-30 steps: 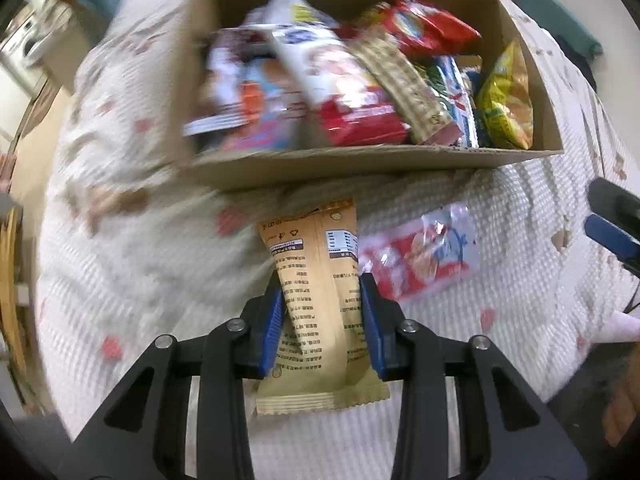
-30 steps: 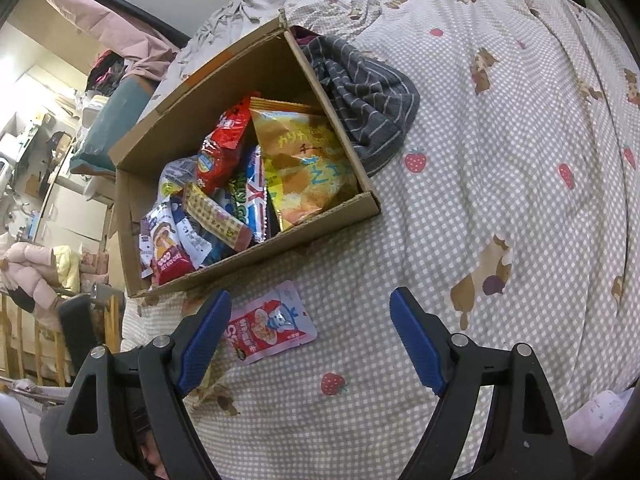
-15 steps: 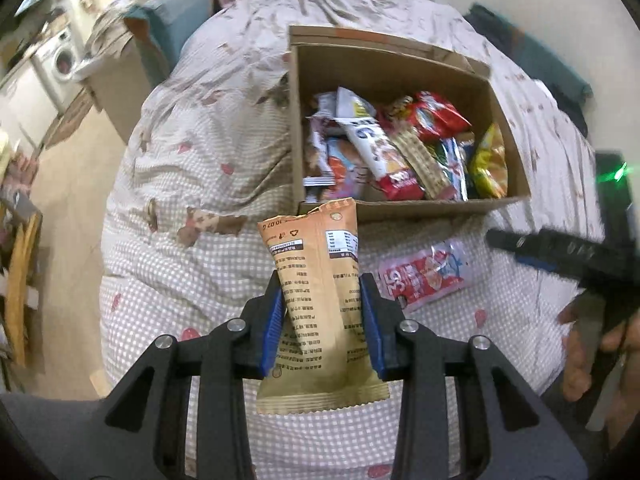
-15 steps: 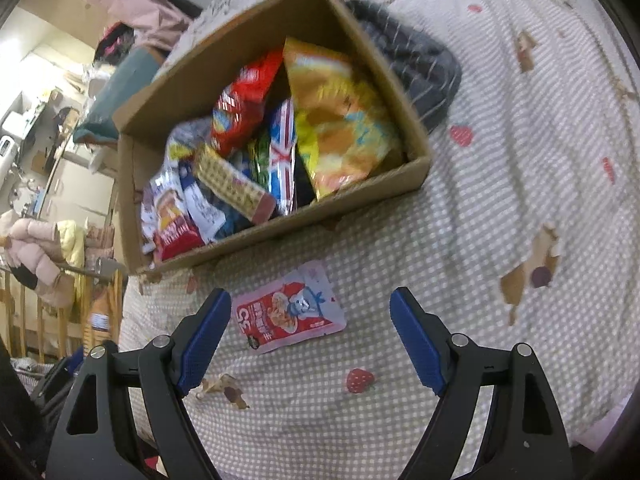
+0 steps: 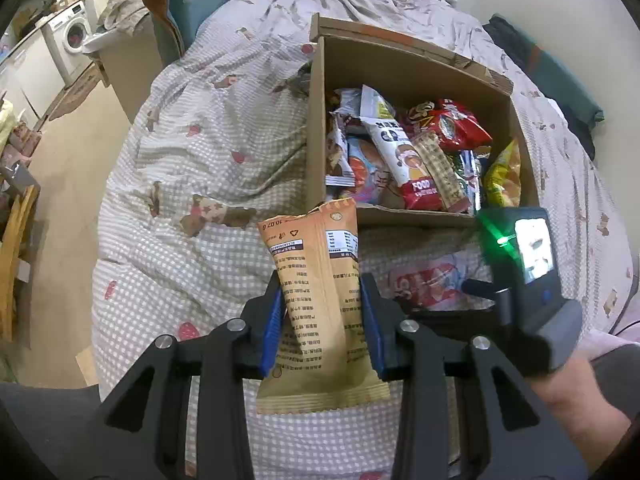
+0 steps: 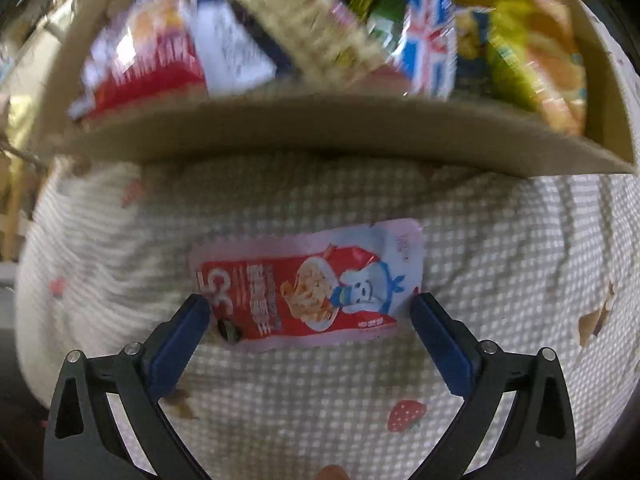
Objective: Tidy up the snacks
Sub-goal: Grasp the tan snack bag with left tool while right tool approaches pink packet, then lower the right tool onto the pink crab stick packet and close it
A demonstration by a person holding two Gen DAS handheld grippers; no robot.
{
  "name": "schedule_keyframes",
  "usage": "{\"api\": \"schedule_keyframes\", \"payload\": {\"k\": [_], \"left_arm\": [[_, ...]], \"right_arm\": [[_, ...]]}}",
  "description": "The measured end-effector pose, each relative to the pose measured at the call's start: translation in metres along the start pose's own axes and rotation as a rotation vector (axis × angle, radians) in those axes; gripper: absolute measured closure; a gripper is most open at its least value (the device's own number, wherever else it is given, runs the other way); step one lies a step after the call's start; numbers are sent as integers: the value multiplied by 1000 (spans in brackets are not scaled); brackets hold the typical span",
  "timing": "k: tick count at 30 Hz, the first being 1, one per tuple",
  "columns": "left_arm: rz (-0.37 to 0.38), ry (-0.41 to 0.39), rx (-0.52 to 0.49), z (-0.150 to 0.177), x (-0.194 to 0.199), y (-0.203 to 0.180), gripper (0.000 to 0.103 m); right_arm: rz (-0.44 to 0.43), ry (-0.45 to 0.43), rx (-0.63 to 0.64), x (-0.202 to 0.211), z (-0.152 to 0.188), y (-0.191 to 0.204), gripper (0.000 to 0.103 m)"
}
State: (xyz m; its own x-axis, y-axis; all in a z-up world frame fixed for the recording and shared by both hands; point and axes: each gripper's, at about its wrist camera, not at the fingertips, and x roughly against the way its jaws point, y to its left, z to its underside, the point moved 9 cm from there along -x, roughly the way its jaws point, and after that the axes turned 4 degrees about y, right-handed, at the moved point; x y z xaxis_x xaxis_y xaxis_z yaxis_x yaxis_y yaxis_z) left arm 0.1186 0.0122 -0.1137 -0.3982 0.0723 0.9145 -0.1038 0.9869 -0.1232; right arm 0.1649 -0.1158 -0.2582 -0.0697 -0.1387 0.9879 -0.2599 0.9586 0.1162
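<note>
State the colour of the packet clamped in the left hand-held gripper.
Tan-orange packet with dark brown print; clearest in the left wrist view.

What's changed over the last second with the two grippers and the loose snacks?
The right gripper has dropped close over the red and white packet on the bedspread, jaws opening, now straddling it without gripping. The left gripper has lifted back from the cardboard box, so more of the bed shows. Unchanged: the left stays clamped on the tan packet; the red packet and box haven't moved.
</note>
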Motion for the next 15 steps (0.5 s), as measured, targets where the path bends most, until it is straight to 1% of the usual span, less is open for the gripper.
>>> {"api": "schedule_keyframes", "payload": {"k": [2,5,9,10,11,13,14,15], "left_arm": [[2,1,-6,0,0,-3,71],[2,-1,-12,-1,-1,-5,71],[3,2,-5,-1,-2,-4,71],[4,3,-2,-1,-2,-5,71],[5,3,0,-2,-2,-4,71],[8,-1,2,-3,-2,-5,71],[7,-5,2,-4,-1,-5,71],[6,-9,1,-5,-1,-6,71]], "right_arm": [[29,-7,18,-4,-1,3,0],[42,-12,15,-6,-2,4,0],[19,-27,-2,-7,-2,7,0],[12,-30,0,-8,-4,6,2],[9,-36,3,-6,-4,5,5],[-13,-55,-6,2,-1,-6,20],[-27,-61,-11,8,3,-10,24],[-30,-72,-16,13,6,-15,37]]}}
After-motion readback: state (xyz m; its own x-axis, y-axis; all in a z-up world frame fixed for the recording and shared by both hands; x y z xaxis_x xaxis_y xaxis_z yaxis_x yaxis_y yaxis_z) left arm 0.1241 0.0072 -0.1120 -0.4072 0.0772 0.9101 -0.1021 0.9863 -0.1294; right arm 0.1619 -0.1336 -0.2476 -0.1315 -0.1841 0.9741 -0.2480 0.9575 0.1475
